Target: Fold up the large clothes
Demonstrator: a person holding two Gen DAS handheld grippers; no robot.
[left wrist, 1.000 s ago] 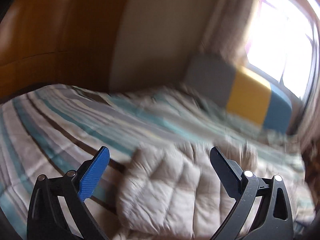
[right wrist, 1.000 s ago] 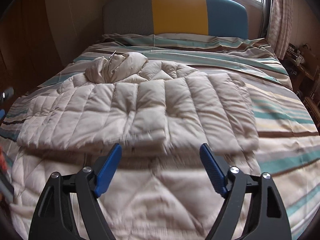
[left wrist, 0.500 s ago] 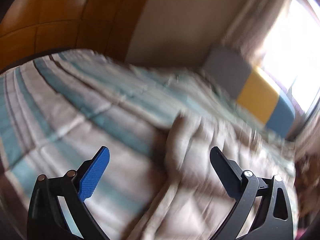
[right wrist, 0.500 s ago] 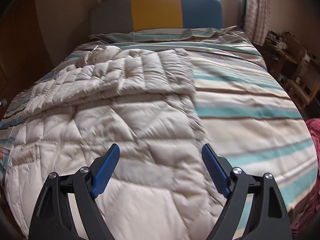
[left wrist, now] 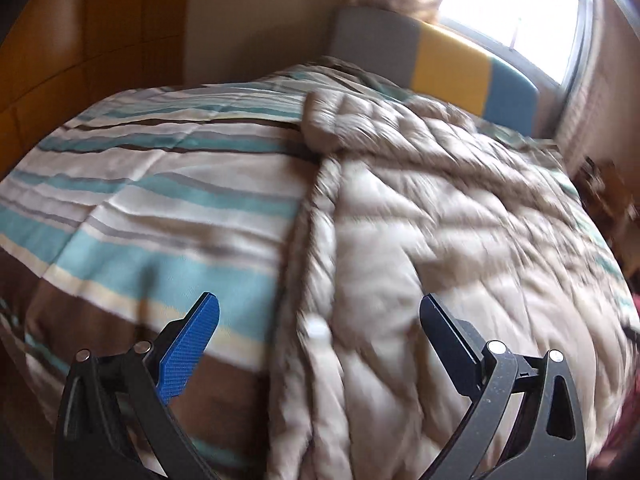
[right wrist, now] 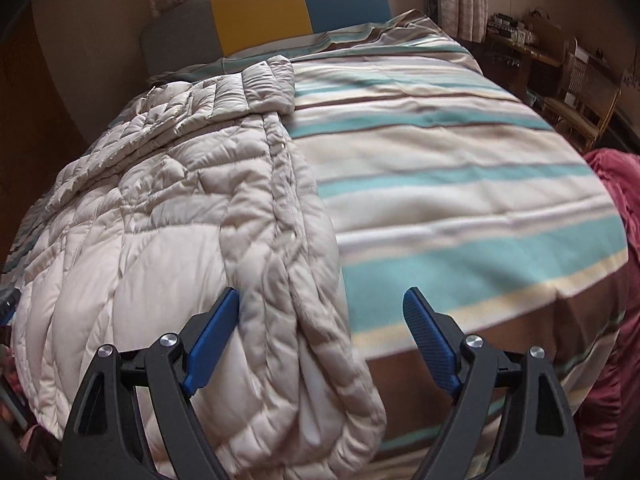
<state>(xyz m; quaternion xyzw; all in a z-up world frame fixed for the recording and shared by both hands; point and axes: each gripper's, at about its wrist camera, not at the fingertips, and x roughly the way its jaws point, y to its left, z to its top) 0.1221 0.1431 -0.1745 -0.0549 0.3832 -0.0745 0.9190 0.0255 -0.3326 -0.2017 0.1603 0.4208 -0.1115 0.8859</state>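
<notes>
Both grippers over coat edges, nothing gripped.
Left gripper [left wrist: 318, 320] and right gripper [right wrist: 322, 310] gape wide above the quilted coat [right wrist: 168, 208] on the bed [right wrist: 460, 184].

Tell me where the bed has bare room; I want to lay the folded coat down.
Free: the striped cover between the coat's long edge and the bed's far side by the red cloth, up to the headboard. A second strip lies beyond the coat's other edge. Crowded: the middle, under the coat.
</notes>
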